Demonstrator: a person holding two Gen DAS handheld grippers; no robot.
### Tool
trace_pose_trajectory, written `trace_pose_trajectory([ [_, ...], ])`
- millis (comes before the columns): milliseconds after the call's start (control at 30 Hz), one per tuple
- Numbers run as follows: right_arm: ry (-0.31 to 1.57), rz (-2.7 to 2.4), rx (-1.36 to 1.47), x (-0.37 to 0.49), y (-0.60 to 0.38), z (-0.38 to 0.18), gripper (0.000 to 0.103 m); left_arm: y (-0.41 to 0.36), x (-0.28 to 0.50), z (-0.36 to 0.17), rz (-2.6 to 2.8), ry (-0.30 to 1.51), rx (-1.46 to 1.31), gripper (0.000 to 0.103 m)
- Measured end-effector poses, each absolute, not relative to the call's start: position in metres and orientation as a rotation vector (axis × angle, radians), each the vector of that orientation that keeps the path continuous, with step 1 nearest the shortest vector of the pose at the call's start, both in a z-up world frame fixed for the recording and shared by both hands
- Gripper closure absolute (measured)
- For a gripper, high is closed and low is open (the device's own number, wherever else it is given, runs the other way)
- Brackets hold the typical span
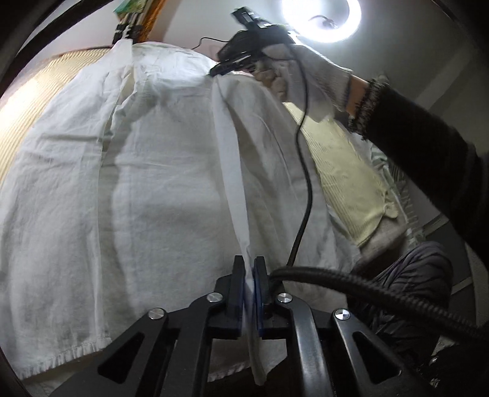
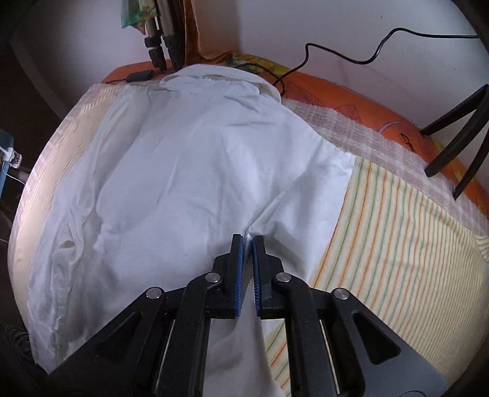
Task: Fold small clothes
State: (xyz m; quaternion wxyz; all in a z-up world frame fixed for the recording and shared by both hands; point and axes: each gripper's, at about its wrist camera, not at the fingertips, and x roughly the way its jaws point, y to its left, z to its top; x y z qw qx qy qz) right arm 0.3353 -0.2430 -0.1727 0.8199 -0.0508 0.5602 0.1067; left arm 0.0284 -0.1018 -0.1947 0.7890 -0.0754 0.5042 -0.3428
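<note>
A white shirt (image 2: pixel 183 171) lies spread on a striped cloth, collar at the far end. My right gripper (image 2: pixel 248 241) is shut on a pinched fold of the shirt near its right side. In the left wrist view the same white shirt (image 1: pixel 159 183) fills the frame, and my left gripper (image 1: pixel 249 262) is shut on a raised edge of it. That edge runs taut up to my right gripper (image 1: pixel 227 68), held by a gloved hand at the top of the view.
A striped yellow cloth (image 2: pixel 397 244) covers the surface over an orange sheet (image 2: pixel 351 94). Black tripod legs (image 2: pixel 458 134) stand at the right and another stand (image 2: pixel 162 45) at the far end. A black cable (image 1: pixel 305 183) hangs across. A ring light (image 1: pixel 321 18) glares above.
</note>
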Motion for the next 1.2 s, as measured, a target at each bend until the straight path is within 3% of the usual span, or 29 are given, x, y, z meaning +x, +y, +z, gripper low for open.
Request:
trace_pose_trajectory([
  [67, 1.189, 0.224, -0.064, 0.336, -0.253, -0.171, 0.097, -0.103, 0.026, -0.189, -0.722, 1.072, -0.126, 0.083],
  [133, 1.165, 0.184, -0.020, 0.334, -0.268, -0.161, 0.092, -0.100, 0.023, -0.185, -0.701, 1.058, -0.103, 0.079],
  [333, 1.067, 0.208, 0.157, 0.284, -0.319, -0.112, 0.071, -0.082, 0.017, -0.174, -0.662, 1.011, -0.118, 0.077],
  [400, 1.073, 0.271, 0.236, 0.258, -0.328, -0.109, 0.047, -0.083, 0.013, -0.170, -0.665, 0.990, -0.109, 0.077],
  [467, 1.074, 0.322, 0.261, 0.236, -0.329, -0.113, 0.040, -0.088, 0.010, -0.167, -0.684, 0.972, -0.094, 0.077],
  [600, 1.111, 0.338, 0.250, 0.216, -0.322, -0.137, 0.044, -0.104, 0.008, -0.170, -0.716, 0.975, -0.033, 0.077],
  [633, 1.123, 0.333, 0.236, 0.214, -0.321, -0.145, 0.054, -0.109, 0.008, -0.173, -0.717, 0.980, -0.016, 0.077],
  [667, 1.140, 0.340, 0.222, 0.214, -0.318, -0.151, 0.086, -0.113, 0.008, -0.176, -0.714, 0.984, -0.002, 0.077],
  [767, 1.128, 0.295, 0.133, 0.214, -0.313, -0.157, 0.090, -0.116, 0.009, -0.184, -0.678, 0.998, 0.013, 0.078],
  [1000, 1.103, 0.258, 0.195, 0.220, -0.323, -0.151, 0.087, -0.109, 0.001, -0.174, -0.623, 0.981, -0.012, 0.078],
  [1133, 1.057, 0.270, 0.268, 0.201, -0.341, -0.127, 0.073, -0.110, -0.015, -0.160, -0.621, 0.934, 0.002, 0.075],
  [1200, 1.031, 0.307, 0.345, 0.186, -0.356, -0.113, 0.059, -0.118, -0.023, -0.155, -0.636, 0.904, 0.036, 0.072],
])
